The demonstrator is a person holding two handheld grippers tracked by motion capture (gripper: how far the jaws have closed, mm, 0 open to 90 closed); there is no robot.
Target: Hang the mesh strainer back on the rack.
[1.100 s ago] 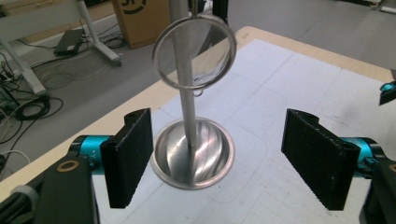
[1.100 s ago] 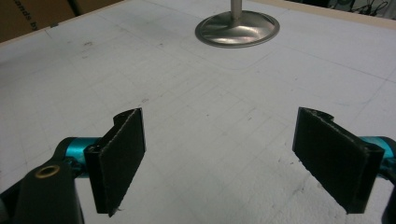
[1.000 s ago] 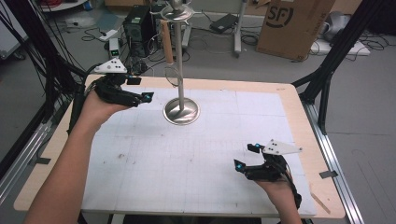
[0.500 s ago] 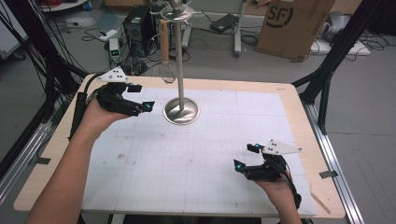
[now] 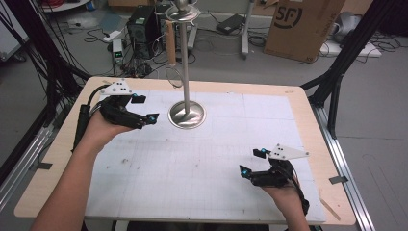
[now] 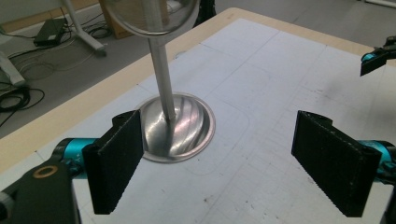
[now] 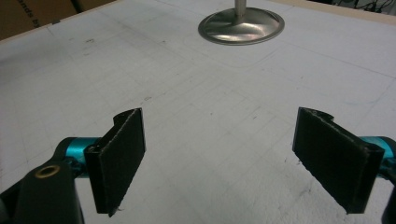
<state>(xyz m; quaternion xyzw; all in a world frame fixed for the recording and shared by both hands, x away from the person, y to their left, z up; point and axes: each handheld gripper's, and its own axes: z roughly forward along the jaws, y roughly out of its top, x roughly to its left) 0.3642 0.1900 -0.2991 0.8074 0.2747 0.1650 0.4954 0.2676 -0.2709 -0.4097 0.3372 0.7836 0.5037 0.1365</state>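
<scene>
A polished metal stand with a round base (image 5: 186,114) and a tall thin pole (image 5: 185,62) rises at the back middle of the white gridded mat (image 5: 202,168). My left gripper (image 5: 146,108) hovers just left of the base, open and holding nothing. In the left gripper view the base (image 6: 180,128) lies beyond the wide-apart jaws of that gripper (image 6: 224,168). My right gripper (image 5: 253,161) rests low at the mat's front right, open and holding nothing. In the right gripper view its jaws (image 7: 219,163) frame bare mat, with the stand base (image 7: 241,25) far ahead.
The mat covers a wooden table (image 5: 312,120) with black frame legs at its sides. On the floor behind stand a cardboard box (image 5: 303,24), a computer tower (image 5: 144,24) and loose cables. A tip of the right gripper (image 6: 378,58) pokes into the left gripper view.
My left gripper has drifted toward the person and slightly right, closer to the stand's base. The right gripper has stayed still.
</scene>
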